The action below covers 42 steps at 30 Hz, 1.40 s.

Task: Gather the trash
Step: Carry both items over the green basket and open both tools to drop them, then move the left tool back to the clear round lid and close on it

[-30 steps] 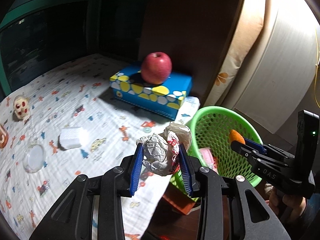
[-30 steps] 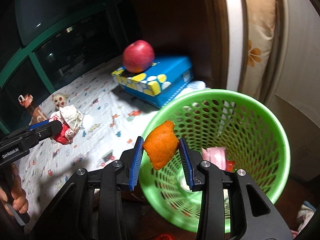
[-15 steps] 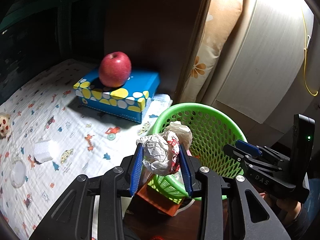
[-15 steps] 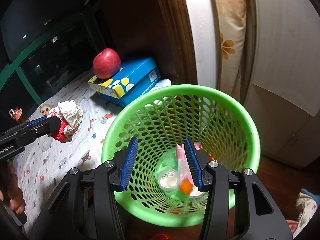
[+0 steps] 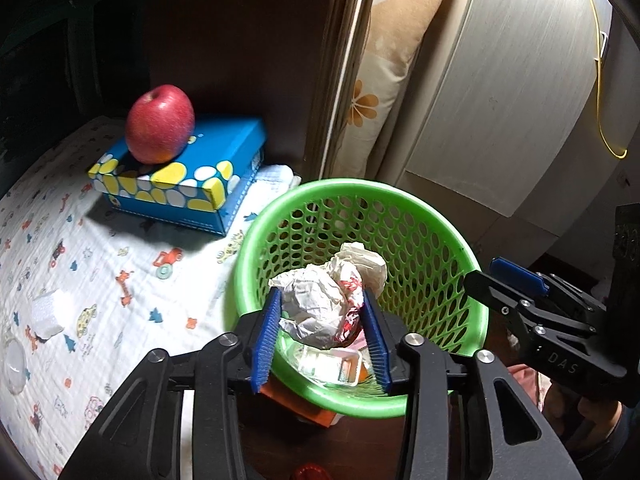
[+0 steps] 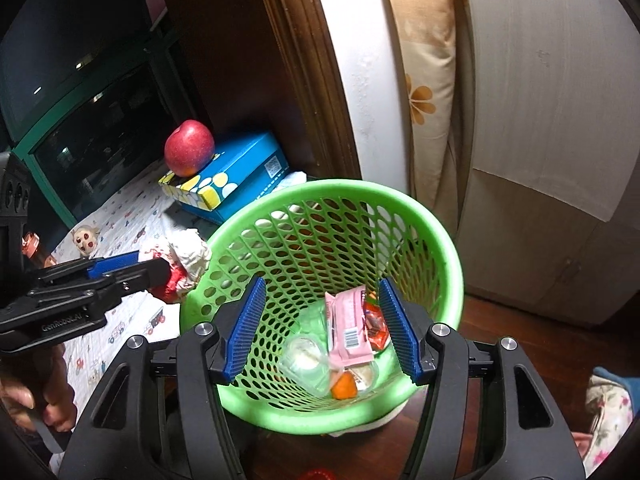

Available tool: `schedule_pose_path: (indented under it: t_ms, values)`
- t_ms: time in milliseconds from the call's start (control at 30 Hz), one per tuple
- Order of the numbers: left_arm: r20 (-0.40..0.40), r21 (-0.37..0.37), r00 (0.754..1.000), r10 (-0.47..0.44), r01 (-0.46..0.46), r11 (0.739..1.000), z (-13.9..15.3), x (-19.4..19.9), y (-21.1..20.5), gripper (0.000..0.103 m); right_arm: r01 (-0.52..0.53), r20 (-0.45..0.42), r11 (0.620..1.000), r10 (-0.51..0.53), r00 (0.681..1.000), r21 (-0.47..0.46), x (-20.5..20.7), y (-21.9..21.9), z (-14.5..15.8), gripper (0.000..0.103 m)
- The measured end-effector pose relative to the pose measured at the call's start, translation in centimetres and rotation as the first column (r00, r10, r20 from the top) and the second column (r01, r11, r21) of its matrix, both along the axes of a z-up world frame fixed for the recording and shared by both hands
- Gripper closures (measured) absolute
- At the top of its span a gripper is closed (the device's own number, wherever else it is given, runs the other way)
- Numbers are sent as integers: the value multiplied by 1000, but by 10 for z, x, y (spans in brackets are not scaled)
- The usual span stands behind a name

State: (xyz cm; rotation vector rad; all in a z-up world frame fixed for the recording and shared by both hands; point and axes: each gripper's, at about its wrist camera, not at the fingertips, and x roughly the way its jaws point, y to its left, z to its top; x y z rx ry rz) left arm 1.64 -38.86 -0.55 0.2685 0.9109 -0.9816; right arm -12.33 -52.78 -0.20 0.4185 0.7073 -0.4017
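My left gripper is shut on a crumpled white and red paper wad and holds it over the near rim of the green mesh basket. The wad also shows in the right wrist view, at the basket's left rim. My right gripper is open and empty above the basket. An orange peel piece, a pink wrapper and clear plastic cups lie on the basket floor.
A red apple sits on a blue spotted tissue box on the patterned cloth. A white foam block and a clear lid lie at the left. A cushion and a cabinet stand behind the basket.
My right gripper opened and the orange peel dropped into the basket. My left gripper carried the paper wad right, from over the cloth to over the basket.
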Motion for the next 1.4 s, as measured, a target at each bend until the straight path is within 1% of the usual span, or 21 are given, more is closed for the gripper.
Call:
schedule_pose_path:
  t_ms: [33,100,133,233,367,433,533,567,600,633,700,767,833,1000,1067,1100,1133,1300,1367,1400]
  values:
    - [-9,-2,1000,-8,8,1000,-2,-1,-2,63,4,1,1000,-4,1000,3,-2,-1,0,44]
    - [-23,-1,999,-24,24,1000,-6,-2,-7,53,9,3,1000,-9,1000,6,-4,-3,0,44]
    - [-21,-3,999,-24,24,1000,-8,-3,-7,47,11,4,1000,-11,1000,6,-5,-3,1,43]
    - [-16,-8,999,-36,35,999,-10,-6,-7,46,10,6,1000,-10,1000,6,-7,-3,1,43]
    - [-6,-2,1000,-17,17,1000,-9,-4,5,45,-4,11,1000,4,1000,9,-5,1,3,41]
    - [1,1,1000,11,-11,1000,-8,0,17,41,-14,14,1000,14,1000,8,-2,5,3,37]
    - [7,15,998,60,-60,998,-10,10,39,41,-40,17,999,39,999,10,4,14,4,36]
    - [6,18,997,77,-77,997,-11,14,47,40,-50,18,999,50,999,11,7,17,4,34]
    - [6,20,995,98,-98,995,-11,18,56,38,-59,18,998,59,998,11,10,21,5,34]
    - [12,25,992,125,-126,992,-12,22,66,34,-69,18,998,69,997,10,13,24,5,33]
    - [21,28,986,166,-166,986,-14,30,84,33,-95,17,995,95,995,9,22,33,5,33]
    - [32,36,978,206,-207,978,-15,39,103,30,-119,15,993,118,993,9,30,41,5,33]
    - [47,45,967,252,-254,966,-17,47,124,26,-146,11,989,146,989,7,41,51,5,33]
    - [65,61,932,357,-361,931,-23,73,174,23,-207,5,978,207,978,7,66,76,5,32]
    - [78,72,913,400,-405,911,-26,85,194,21,-233,2,973,233,973,7,76,88,5,31]
    - [85,79,903,422,-428,900,-27,90,204,20,-244,0,970,244,970,8,82,93,5,26]
    - [91,83,891,444,-451,889,-28,95,216,18,-257,-1,966,257,966,8,88,99,4,26]
    - [126,118,840,527,-540,833,-38,125,265,14,-325,-13,945,326,945,14,116,128,1,25]
    - [135,140,825,548,-563,814,-45,140,284,10,-355,-18,935,355,935,15,128,140,0,25]
    - [135,151,820,556,-572,806,-49,146,293,10,-366,-19,931,366,930,15,133,145,-1,24]
